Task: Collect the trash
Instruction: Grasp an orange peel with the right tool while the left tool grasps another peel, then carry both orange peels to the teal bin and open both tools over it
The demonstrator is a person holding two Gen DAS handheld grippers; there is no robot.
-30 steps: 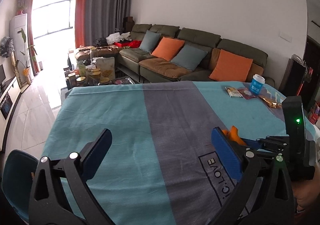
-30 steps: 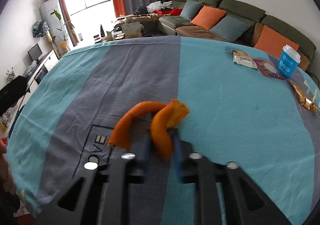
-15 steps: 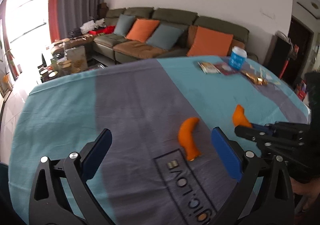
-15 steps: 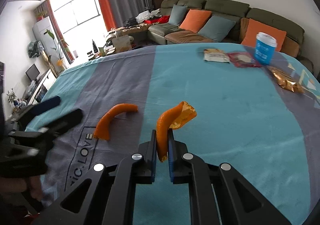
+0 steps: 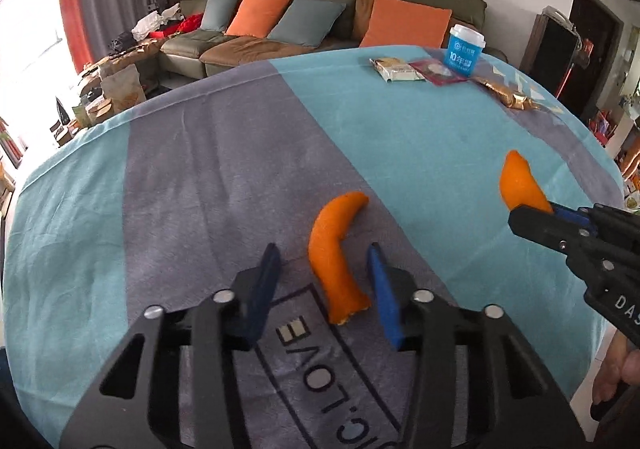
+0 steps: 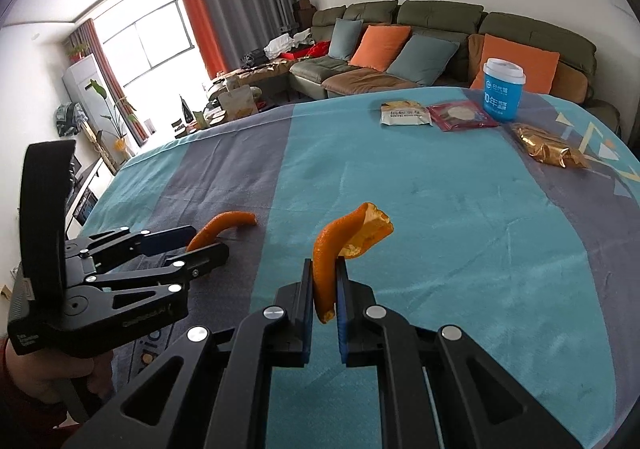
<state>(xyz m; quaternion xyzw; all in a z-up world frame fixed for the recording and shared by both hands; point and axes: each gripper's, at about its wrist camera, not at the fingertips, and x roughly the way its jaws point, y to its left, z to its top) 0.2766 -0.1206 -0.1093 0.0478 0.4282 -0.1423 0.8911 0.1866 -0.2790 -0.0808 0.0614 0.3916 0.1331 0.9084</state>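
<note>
Left wrist view: the left claw (image 5: 323, 264) is closing around a curved orange peel (image 5: 335, 254) lying on the desk (image 5: 200, 153) near its front edge, pads not yet touching. Right wrist view: the right claw (image 6: 323, 281) pinches a second peel (image 6: 340, 245) above the desk.

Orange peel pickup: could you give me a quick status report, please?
Right gripper shut on one orange peel, lifted. Left gripper jaws closing around the second peel on the tablecloth, pads not yet touching. Nothing in the way.
</note>
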